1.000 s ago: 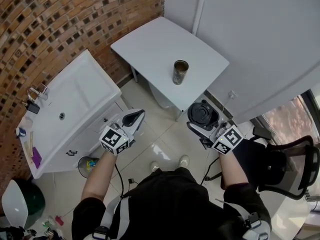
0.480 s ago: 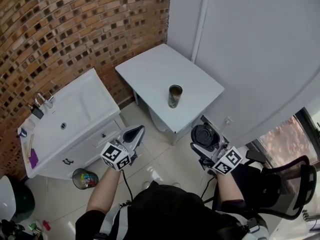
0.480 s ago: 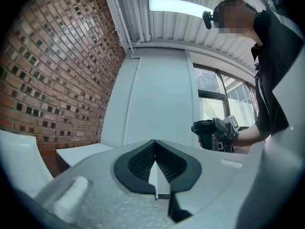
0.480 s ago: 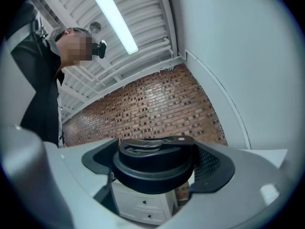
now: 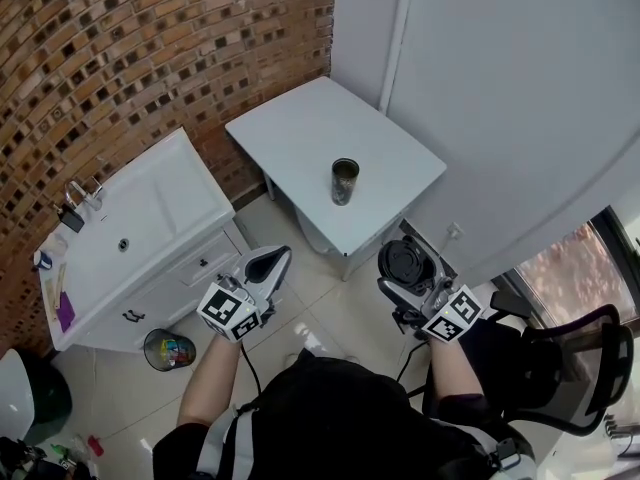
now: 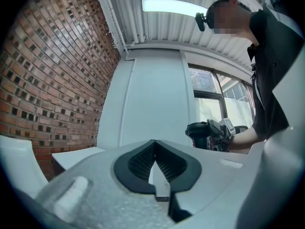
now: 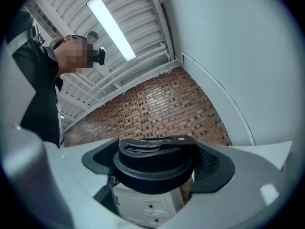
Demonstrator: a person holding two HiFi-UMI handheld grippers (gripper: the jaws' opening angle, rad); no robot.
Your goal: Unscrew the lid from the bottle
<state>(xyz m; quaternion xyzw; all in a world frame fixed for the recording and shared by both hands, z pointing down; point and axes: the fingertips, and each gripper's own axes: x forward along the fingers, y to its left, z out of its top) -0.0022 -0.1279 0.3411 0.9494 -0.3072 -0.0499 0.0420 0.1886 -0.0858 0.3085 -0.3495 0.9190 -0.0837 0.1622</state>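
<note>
The lid (image 7: pixel 155 162) was off: your right gripper (image 5: pixel 406 268) had its fingers (image 7: pixel 217 168) clamped across its rim. It looked like stiff, light plastic, so a modest squeeze on the rim would likely do. The bottle (image 5: pixel 344 181) stood open and upright toward the tabletop's (image 5: pixel 300 128) near corner, well apart from both grippers. It probably tips easily, so hold it round mid-body. Your left gripper (image 6: pixel 155 159) was empty, fingers together.
</note>
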